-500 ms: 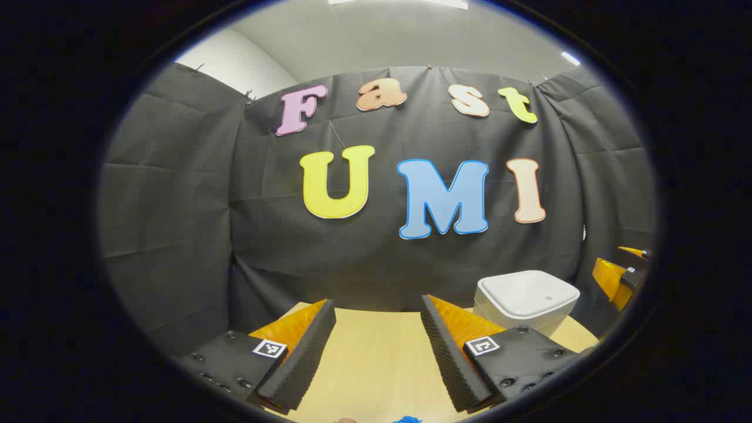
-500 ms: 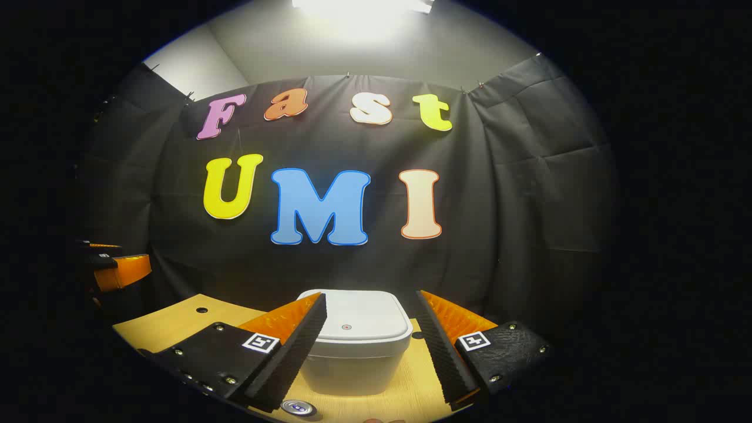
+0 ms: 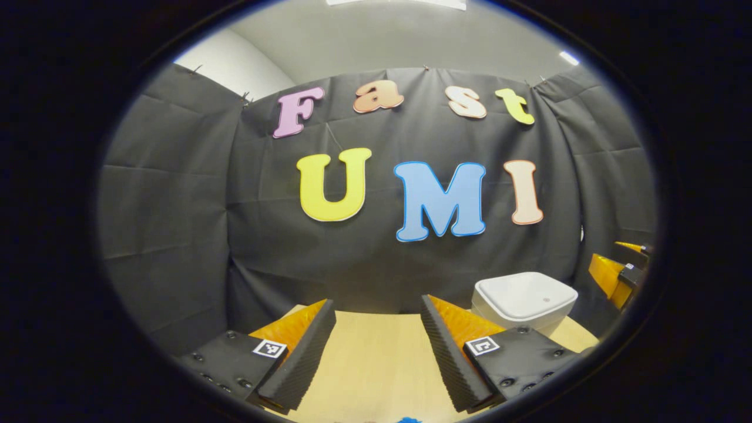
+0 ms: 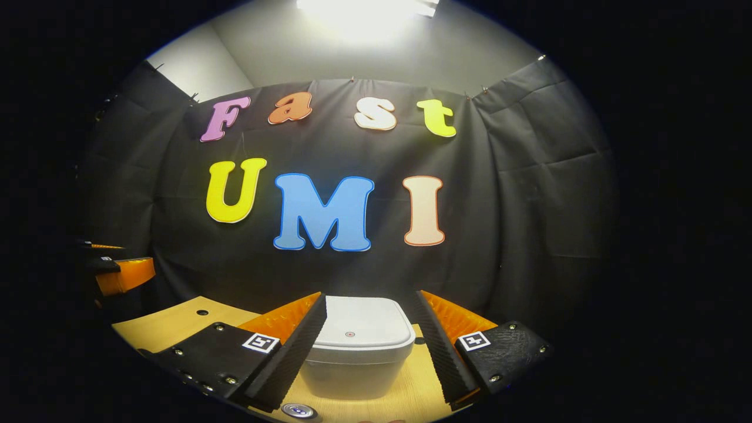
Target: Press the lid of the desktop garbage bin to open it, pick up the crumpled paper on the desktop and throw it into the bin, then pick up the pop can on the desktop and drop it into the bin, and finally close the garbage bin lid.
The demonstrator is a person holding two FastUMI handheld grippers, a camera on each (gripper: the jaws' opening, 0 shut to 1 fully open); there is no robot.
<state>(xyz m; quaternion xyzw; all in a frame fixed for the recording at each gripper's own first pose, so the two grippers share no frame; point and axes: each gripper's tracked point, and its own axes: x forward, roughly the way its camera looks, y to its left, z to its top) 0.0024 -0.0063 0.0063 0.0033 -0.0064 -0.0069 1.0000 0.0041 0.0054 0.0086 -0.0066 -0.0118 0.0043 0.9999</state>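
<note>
The white garbage bin (image 4: 358, 349) stands on the wooden desktop (image 4: 176, 323) with its lid down, straight ahead of my right gripper (image 4: 369, 329). That gripper is open, and the bin shows between its fingers, farther back. The silver top of the pop can (image 4: 298, 410) peeks in at the bottom edge. In the left gripper view my left gripper (image 3: 378, 338) is open over bare desktop (image 3: 376, 364), with the bin (image 3: 523, 301) off to the right. A scrap of blue (image 3: 407, 419) at the bottom edge may be the crumpled paper.
Black cloth walls close the booth behind and beside the desk. The other gripper (image 4: 120, 273) hangs at the left edge of the right gripper view, and likewise another gripper (image 3: 617, 276) at the right edge of the left gripper view. A small hole (image 4: 201, 312) marks the desktop.
Both views have tilted up slightly, so the bin and desk sit a little lower in the frame. Both grippers stay open.
</note>
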